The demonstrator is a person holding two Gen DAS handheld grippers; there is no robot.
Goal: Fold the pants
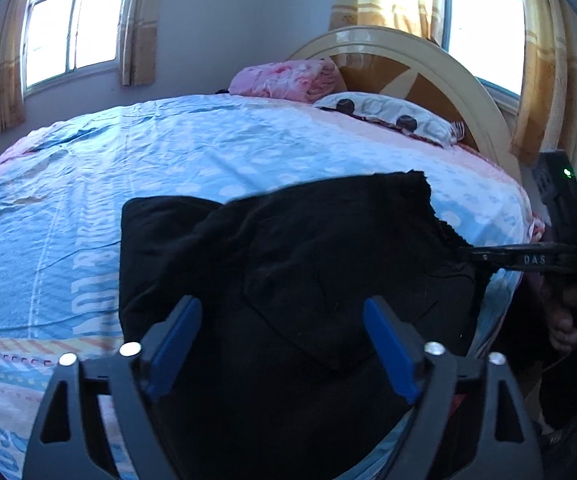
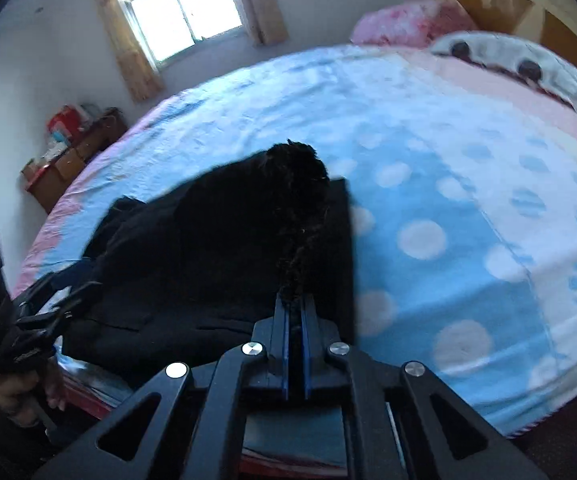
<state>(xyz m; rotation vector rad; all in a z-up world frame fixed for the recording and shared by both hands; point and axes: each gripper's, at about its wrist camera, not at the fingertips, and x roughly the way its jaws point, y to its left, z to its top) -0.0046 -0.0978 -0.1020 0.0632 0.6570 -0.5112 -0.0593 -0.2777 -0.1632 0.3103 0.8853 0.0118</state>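
Note:
Black pants (image 1: 288, 264) lie partly folded on the near edge of the bed, also seen in the right wrist view (image 2: 224, 240). My left gripper (image 1: 282, 312) is open, its blue pads (image 1: 176, 340) spread wide just above the pants, holding nothing. My right gripper (image 2: 294, 300) is shut on a raised frayed edge of the pants, lifting it off the bed. In the left wrist view the right gripper (image 1: 464, 254) comes in from the right, clamped on the pants' right edge. The left gripper (image 2: 68, 292) shows at the far left of the right wrist view.
The bed (image 1: 168, 160) has a blue and pink dotted sheet (image 2: 448, 200). A pink folded blanket (image 1: 284, 78) and a pillow (image 1: 388, 116) lie by the headboard (image 1: 428, 64). A wooden cabinet (image 2: 68, 156) with boxes stands by the far wall under a window (image 2: 180, 8).

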